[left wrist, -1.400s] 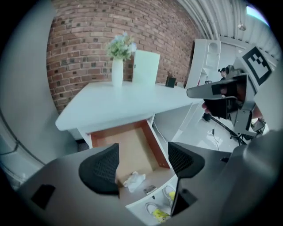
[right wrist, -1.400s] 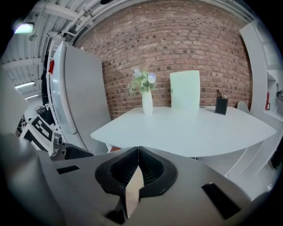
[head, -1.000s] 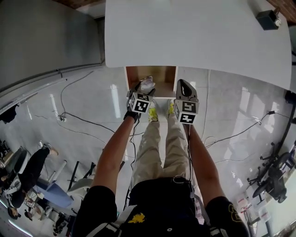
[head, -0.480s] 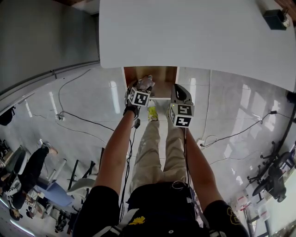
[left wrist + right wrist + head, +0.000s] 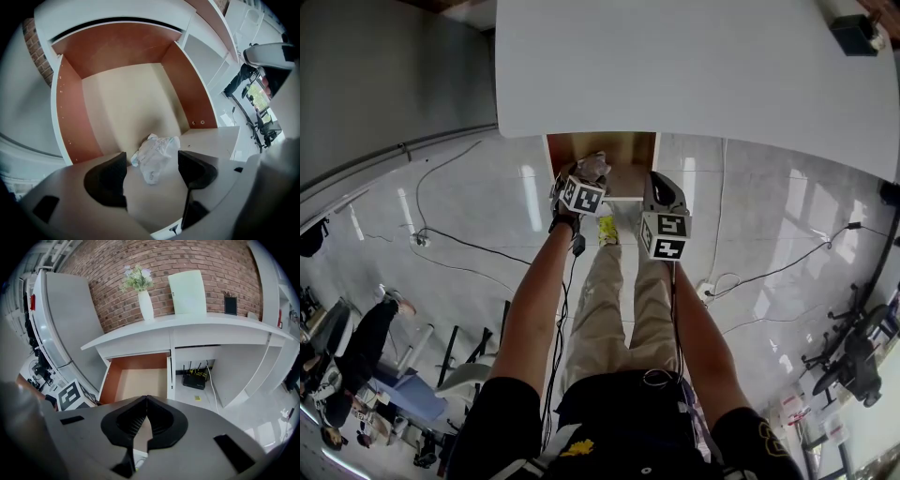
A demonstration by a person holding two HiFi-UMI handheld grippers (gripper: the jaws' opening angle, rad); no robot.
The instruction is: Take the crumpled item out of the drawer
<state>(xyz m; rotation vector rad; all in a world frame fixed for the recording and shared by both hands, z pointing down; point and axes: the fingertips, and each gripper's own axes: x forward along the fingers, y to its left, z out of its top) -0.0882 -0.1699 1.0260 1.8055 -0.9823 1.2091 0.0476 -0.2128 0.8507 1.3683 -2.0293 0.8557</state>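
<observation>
The drawer under the white desk stands open, its wood-coloured inside showing. A crumpled white item lies on the drawer floor close to the front; in the head view the crumpled item shows just past the left gripper's cube. My left gripper is open, with one finger on either side of the item and not closed on it. My right gripper is shut and holds nothing, hanging in front of the drawer to its right; from the head view, the right gripper is beside the drawer front.
The white desk top overhangs the drawer. A white vase and a card stand on the desk, against a brick wall. A router sits under the desk. Cables cross the floor; a person is at far left.
My left gripper has moved forward over the drawer, closer to the crumpled item. The right gripper has drawn back slightly and drifted left.
</observation>
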